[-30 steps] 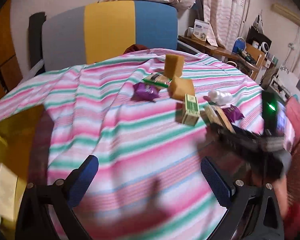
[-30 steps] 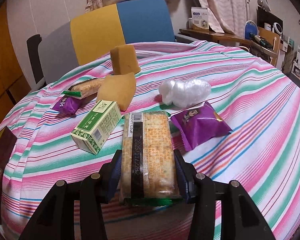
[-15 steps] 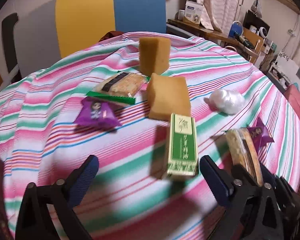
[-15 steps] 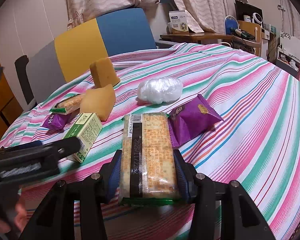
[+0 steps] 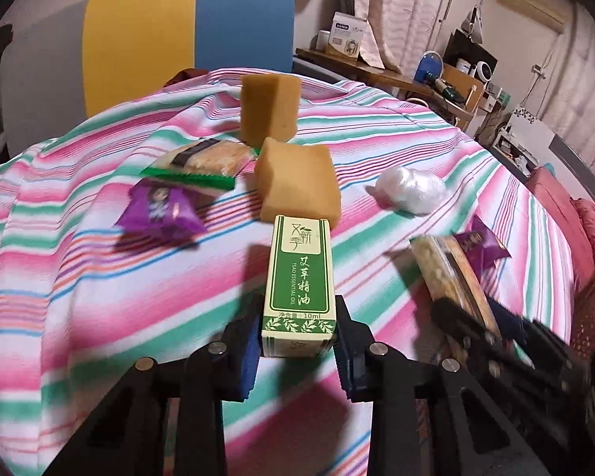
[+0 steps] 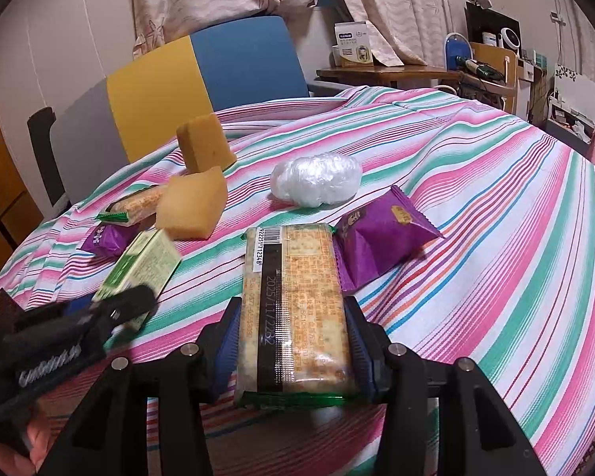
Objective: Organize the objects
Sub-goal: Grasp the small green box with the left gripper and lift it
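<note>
Green box pinched in my left claw, cracker pack pinched in my right claw, purple snack bag touching it on the striped counter.

Left gripper: blue pads against both sides of the green essential-oil box. Striped tablecloth bearing two yellow sponges, one upright behind; purple snack packet; cracker packet; clear plastic bundle.

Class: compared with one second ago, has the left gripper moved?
Yes. The left gripper has advanced across the striped tablecloth and closed around the green box.
</note>
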Demonstrator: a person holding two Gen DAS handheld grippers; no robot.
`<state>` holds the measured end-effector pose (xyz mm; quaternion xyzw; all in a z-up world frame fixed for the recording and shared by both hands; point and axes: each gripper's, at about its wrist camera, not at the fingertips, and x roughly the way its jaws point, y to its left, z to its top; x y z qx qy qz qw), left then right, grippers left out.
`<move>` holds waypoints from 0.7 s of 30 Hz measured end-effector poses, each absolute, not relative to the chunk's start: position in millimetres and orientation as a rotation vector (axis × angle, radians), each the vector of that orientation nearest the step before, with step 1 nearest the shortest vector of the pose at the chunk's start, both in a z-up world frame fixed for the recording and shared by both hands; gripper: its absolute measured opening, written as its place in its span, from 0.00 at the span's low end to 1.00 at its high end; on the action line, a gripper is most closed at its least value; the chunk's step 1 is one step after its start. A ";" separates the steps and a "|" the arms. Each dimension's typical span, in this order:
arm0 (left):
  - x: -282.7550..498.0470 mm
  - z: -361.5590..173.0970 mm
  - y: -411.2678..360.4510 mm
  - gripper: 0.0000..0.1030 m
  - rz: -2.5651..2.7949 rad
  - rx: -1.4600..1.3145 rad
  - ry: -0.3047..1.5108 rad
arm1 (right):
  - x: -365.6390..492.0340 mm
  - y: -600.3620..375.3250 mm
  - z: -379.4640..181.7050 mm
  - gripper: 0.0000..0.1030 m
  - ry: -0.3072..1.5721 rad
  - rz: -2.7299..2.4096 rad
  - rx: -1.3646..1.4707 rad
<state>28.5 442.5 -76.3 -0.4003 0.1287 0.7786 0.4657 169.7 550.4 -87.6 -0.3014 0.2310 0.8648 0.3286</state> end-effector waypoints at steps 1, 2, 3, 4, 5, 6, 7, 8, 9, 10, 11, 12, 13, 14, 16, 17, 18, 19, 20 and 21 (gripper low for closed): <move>29.6 -76.3 435.6 0.31 1.922 -0.980 0.305 | 170.0 550.6 -87.6 0.48 0.604 2.263 -0.790; 30.6 -76.5 428.3 0.31 1.929 -0.979 0.292 | 169.8 550.5 -87.6 0.48 0.603 2.263 -0.791; 31.8 -76.7 418.9 0.31 1.934 -0.979 0.273 | 170.2 550.6 -87.6 0.48 0.601 2.262 -0.792; 33.1 -76.2 411.1 0.31 1.943 -0.977 0.261 | 170.0 550.1 -87.7 0.48 0.599 2.261 -0.792; 34.7 -76.3 404.0 0.31 1.953 -0.974 0.252 | 169.4 549.7 -87.6 0.48 0.597 2.260 -0.794; 37.0 -76.7 395.0 0.31 1.964 -0.969 0.244 | 169.5 549.7 -87.4 0.48 0.593 2.259 -0.796; 39.5 -76.9 388.2 0.31 1.970 -0.962 0.243 | 169.5 549.5 -87.2 0.48 0.589 2.258 -0.798; 42.3 -77.1 383.1 0.31 1.977 -0.952 0.247 | 169.4 549.3 -87.0 0.48 0.585 2.257 -0.799; 45.8 -77.3 377.2 0.31 1.985 -0.940 0.253 | 168.6 548.2 -86.5 0.48 0.578 2.256 -0.800; 48.9 -77.4 371.4 0.31 1.989 -0.931 0.256 | 168.6 547.3 -86.0 0.48 0.570 2.257 -0.799; 48.9 -77.6 366.0 0.31 1.987 -0.929 0.249 | 169.0 545.8 -84.9 0.48 0.561 2.265 -0.794; 48.0 -77.7 361.6 0.31 1.982 -0.932 0.231 | 168.9 543.4 -83.5 0.48 0.552 2.278 -0.786; 46.8 -77.9 357.8 0.31 1.978 -0.936 0.214 | 169.8 540.9 -81.6 0.48 0.539 2.292 -0.775; 45.2 -77.9 354.1 0.31 1.976 -0.940 0.195 | 170.2 538.3 -80.0 0.48 0.526 2.302 -0.766; 47.6 -78.6 347.8 0.31 1.981 -0.942 0.178 | 170.9 528.3 -73.8 0.48 0.469 2.338 -0.738; 48.6 -78.7 345.8 0.31 1.985 -0.939 0.176 | 170.1 523.8 -71.9 0.48 0.444 2.354 -0.735; 50.4 -78.6 343.2 0.31 1.989 -0.935 0.176 | 168.7 518.4 -70.2 0.48 0.415 2.368 -0.736; 52.5 -79.4 340.4 0.32 1.993 -0.932 0.172 | 167.2 512.0 -69.1 0.48 0.386 2.385 -0.745; 55.0 -80.6 337.2 0.32 1.997 -0.927 0.164 | 165.3 508.7 -68.6 0.48 0.379 2.393 -0.751; 58.0 -81.2 334.5 0.32 2.001 -0.917 0.162 | 164.2 504.5 -69.4 0.48 0.373 2.402 -0.766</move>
